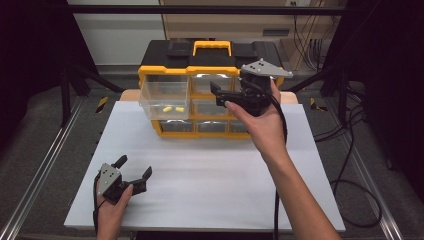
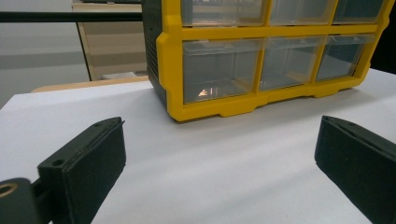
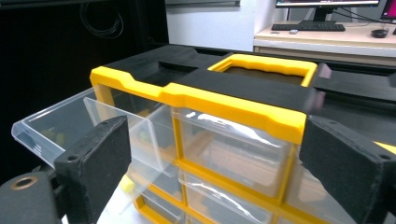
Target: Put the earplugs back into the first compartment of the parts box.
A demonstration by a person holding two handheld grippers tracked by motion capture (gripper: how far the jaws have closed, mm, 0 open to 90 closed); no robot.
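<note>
A white table top [image 1: 210,170] sits in front of you, ringed by dark floor, metal rails and loose cables. At its far edge stands a yellow-and-black organizer [image 1: 210,90] with a yellow handle [image 1: 212,47] on its black lid and rows of clear drawers in a yellow frame. The top-left drawer [image 1: 165,100] is pulled well out toward you: a clear, thin-walled plastic box, open on top, with two small yellow pieces [image 1: 173,109] lying side by side on its floor. In the right gripper view the drawer [image 3: 88,126] juts out to the left of the frame, glossy and see-through.

Your right gripper [image 1: 225,95] is raised in front of the organizer's upper drawers, just right of the open one, its jaws spread wide with nothing between them. Your left gripper [image 1: 134,167] rests low near the table's front left corner, well apart from the organizer, jaws also wide and empty.
</note>
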